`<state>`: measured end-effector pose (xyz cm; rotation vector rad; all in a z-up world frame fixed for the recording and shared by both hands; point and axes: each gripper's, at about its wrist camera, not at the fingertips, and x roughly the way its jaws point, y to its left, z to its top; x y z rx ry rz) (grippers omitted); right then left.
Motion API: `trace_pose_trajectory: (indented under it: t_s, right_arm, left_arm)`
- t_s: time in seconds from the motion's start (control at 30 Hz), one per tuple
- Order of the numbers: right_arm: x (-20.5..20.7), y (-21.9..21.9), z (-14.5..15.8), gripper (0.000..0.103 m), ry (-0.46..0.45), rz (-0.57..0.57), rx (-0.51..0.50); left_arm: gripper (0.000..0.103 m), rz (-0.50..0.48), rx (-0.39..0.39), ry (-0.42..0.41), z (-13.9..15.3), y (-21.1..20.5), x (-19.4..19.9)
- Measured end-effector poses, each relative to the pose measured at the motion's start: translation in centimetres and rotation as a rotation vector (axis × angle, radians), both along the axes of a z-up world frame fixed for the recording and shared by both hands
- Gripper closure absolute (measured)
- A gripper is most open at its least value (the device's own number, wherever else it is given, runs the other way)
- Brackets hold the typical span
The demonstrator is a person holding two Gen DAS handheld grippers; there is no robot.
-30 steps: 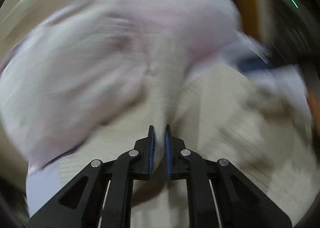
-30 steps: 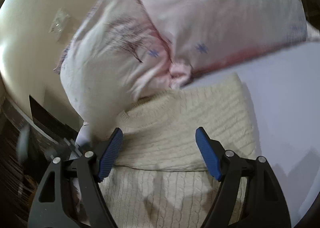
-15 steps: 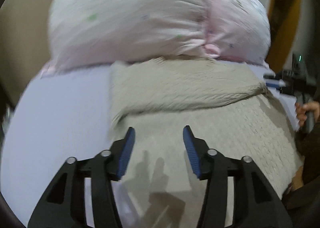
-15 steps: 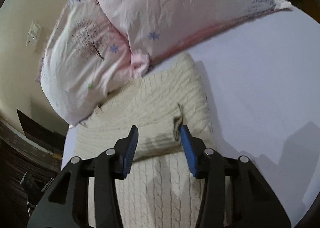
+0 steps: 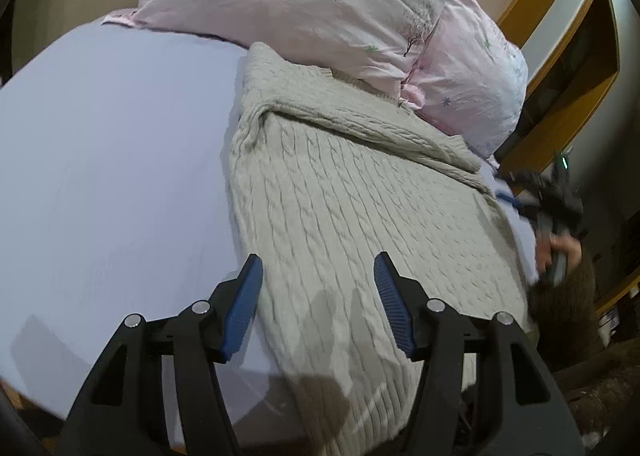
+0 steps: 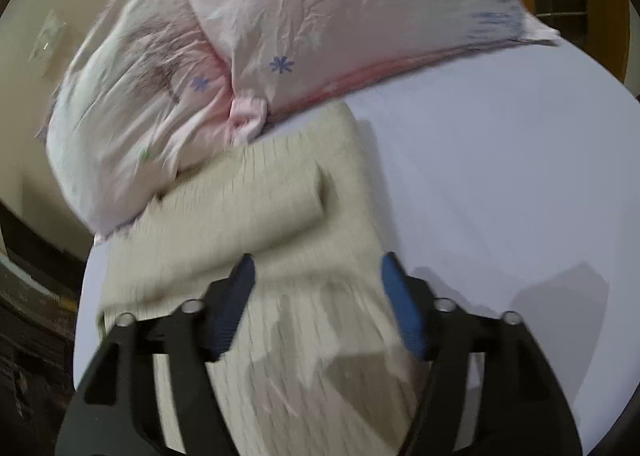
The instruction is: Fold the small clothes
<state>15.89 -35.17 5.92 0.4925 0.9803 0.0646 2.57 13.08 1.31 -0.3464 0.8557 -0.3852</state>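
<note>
A cream cable-knit sweater (image 5: pixel 360 208) lies flat on the pale lilac bed sheet (image 5: pixel 112 160), with its sleeves folded across its upper part near the pillows. My left gripper (image 5: pixel 318 292) is open and empty, hovering over the sweater's lower left part. In the right wrist view the sweater (image 6: pixel 280 224) shows blurred, with a folded sleeve across it. My right gripper (image 6: pixel 316 296) is open and empty above the sweater's body. The right gripper also shows in the left wrist view (image 5: pixel 528 192), at the sweater's right edge.
Two pink flower-print pillows (image 5: pixel 320 4) lie at the head of the bed, touching the sweater's top edge; they also show in the right wrist view (image 6: pixel 304 16). A wooden frame (image 5: pixel 560 68) stands at the right. Bare sheet (image 6: pixel 500 184) spreads beside the sweater.
My left gripper opened, let go of the sweater and pulled back toward its lower part. My right gripper narrowed, then opened wide again. The sleeves now lie folded across the sweater.
</note>
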Motion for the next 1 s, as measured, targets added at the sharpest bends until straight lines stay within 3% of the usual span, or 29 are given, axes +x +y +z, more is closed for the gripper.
trace_pose_trajectory:
  t_s: [0.13, 0.17, 0.27, 0.3, 0.37, 0.43, 0.5, 0.53, 0.63, 0.7, 0.83, 0.93, 1.0]
  right_arm:
    - [-6.8, -1.6, -1.2, 0.039, 0.07, -0.003, 0.045]
    - [-8.7, -1.9, -1.3, 0.04, 0.053, 0.002, 0.079]
    - [-13.0, -1.9, -1.5, 0.054, 0.058, 0.049, 0.176]
    - [-13.8, -1.7, -1.6, 0.058, 0.062, 0.072, 0.217]
    - [-16.0, -1.3, -2.1, 0.062, 0.059, 0.135, 0.306]
    - [-17.3, -1.1, -3.0, 0.081, 0.072, 0.188, 0.397]
    - [-17.8, -0.9, -4.1, 0.096, 0.09, 0.225, 0.521]
    - [-17.6, -0.8, -4.0, 0.096, 0.073, 0.229, 0.546]
    - [-15.8, -1.4, -1.3, 0.096, -0.075, 0.243, 0.631]
    - [-13.4, -2.2, 1.3, 0.096, -0.187, 0.239, 0.654]
    - [-5.4, -4.1, 4.3, 0.096, -0.343, 0.144, 0.68]
    - [0.8, -5.4, 2.9, 0.096, -0.341, 0.023, 0.711]
    - [5.4, -5.7, 1.1, 0.096, -0.284, -0.067, 0.651]
  left_arm:
    - [0.04, -0.001, -0.057, 0.015, -0.5, 0.5, -1.8]
    - [0.04, -0.008, -0.077, 0.019, -0.5, 0.5, -2.4]
    - [0.043, -0.038, -0.106, 0.02, -0.5, -0.1, -3.8]
    - [0.047, -0.05, -0.115, 0.025, -0.6, -0.3, -4.2]
    - [0.07, -0.071, -0.149, 0.053, -1.2, -0.7, -4.9]
    - [0.089, -0.1, -0.191, 0.09, -1.9, -1.0, -5.3]
    - [0.09, -0.118, -0.227, 0.098, -2.3, -1.2, -5.3]
    - [0.091, -0.127, -0.238, 0.093, -2.1, -1.2, -5.1]
    - [0.093, -0.163, -0.287, 0.034, 0.3, -1.1, -3.5]
    - [0.093, -0.157, -0.273, -0.052, 3.1, -0.8, -1.4]
    - [0.093, -0.041, -0.263, -0.141, 6.3, 0.8, 5.5]
    - [0.093, 0.105, -0.252, -0.152, 6.4, 1.8, 12.9]
    - [0.093, 0.177, -0.219, -0.113, 5.3, 1.7, 18.4]
